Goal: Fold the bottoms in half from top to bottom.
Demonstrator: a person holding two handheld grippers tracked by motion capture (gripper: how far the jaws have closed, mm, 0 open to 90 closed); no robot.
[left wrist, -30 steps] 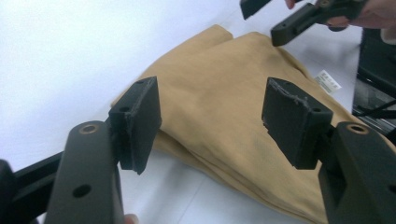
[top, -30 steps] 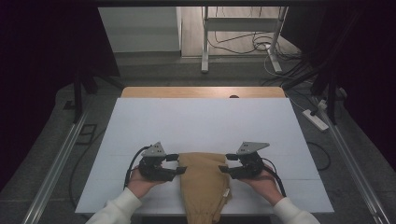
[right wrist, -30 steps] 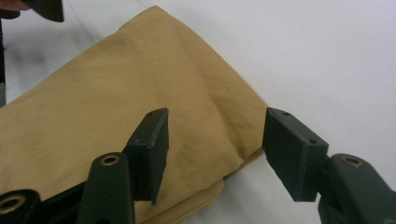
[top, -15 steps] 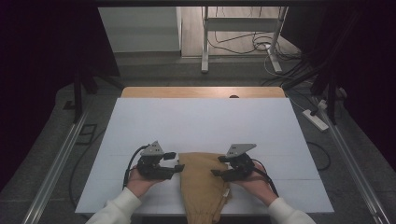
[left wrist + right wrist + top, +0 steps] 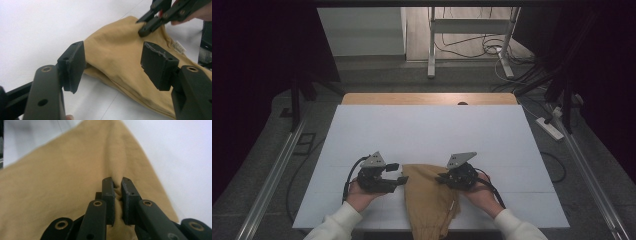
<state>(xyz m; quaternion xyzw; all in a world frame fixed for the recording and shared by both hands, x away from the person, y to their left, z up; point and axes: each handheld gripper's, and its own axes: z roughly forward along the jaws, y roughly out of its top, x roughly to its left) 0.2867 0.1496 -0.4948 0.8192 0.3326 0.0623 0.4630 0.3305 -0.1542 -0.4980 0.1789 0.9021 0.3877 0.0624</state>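
Right gripper [image 5: 117, 195] has just pinched the tan cloth [image 5: 429, 197] at lower centre; left gripper [image 5: 112, 67] gapes wide beside it, grabbing nothing yet.

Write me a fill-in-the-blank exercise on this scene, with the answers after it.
1. The cloth on the table is ____ in colour.
2. The right gripper has its jaws shut on the ____.
3. The left gripper has its jaws ____, with no pad pressing on anything.
4. In the high view, the cloth hangs over the table's ____ edge.

Answers: tan; cloth; open; near
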